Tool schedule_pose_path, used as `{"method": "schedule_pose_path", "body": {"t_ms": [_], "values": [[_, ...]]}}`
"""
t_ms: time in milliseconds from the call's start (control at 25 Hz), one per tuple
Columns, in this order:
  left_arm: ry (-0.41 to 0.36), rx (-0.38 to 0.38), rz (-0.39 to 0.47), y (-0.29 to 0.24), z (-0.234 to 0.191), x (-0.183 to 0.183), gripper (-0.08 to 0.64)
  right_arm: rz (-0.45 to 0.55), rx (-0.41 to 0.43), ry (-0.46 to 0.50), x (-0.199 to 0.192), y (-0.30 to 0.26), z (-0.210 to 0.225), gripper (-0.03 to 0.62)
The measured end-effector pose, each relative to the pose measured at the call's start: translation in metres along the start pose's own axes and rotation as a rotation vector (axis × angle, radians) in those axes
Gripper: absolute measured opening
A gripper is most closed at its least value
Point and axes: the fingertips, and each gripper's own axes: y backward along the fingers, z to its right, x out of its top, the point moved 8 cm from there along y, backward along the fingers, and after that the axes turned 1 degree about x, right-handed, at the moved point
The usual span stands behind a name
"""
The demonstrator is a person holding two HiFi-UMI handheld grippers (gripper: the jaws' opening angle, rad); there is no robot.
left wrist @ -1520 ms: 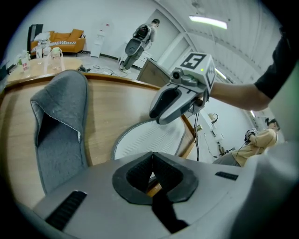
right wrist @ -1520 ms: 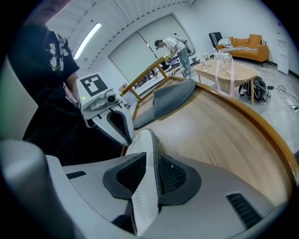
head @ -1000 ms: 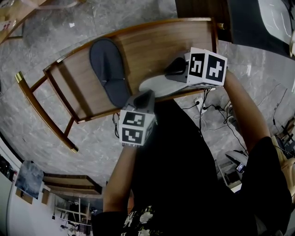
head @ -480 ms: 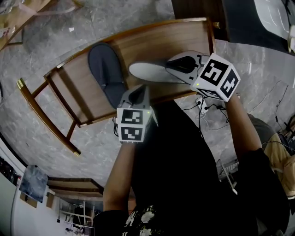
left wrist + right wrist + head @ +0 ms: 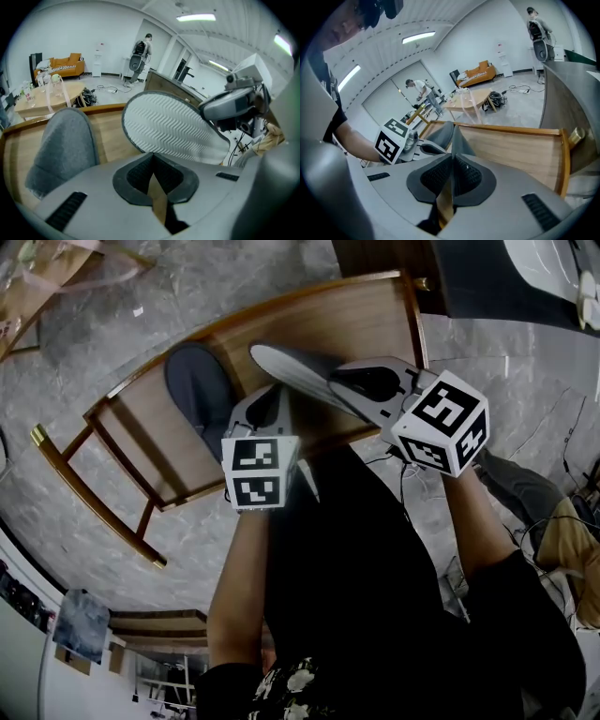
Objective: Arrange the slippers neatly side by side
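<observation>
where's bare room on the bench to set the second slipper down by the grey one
Bare wood runs from the held slipper to the bench's right end. A narrower strip lies left of the grey slipper. It is crowded at the middle front, where the right gripper, jaws closing on the held slipper, and the shut left gripper meet.

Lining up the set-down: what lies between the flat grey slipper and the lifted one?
Left gripper view: only a strip of bare bench top between the grey slipper and the lifted slipper. Head view: the left gripper sits at that gap's near end.
</observation>
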Motion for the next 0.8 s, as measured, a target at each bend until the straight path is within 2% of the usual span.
{"method": "schedule_pose_path", "body": {"t_ms": [200, 400, 600, 800], "values": [[0.0, 0.005, 0.058, -0.007, 0.001, 0.017, 0.003, 0.062, -0.006, -0.031, 0.003, 0.005, -0.011, 0.02], [-0.061, 0.028, 0.119, -0.013, 0.005, 0.032, 0.002, 0.099, -0.009, -0.051, 0.001, -0.001, -0.017, 0.02], [-0.07, 0.027, 0.131, -0.017, 0.002, 0.036, 0.002, 0.134, 0.006, -0.092, -0.003, -0.017, -0.027, 0.018], [-0.072, 0.043, 0.11, -0.017, -0.004, 0.035, 0.002, 0.2, 0.01, -0.136, -0.009, -0.031, -0.033, 0.017]]}}
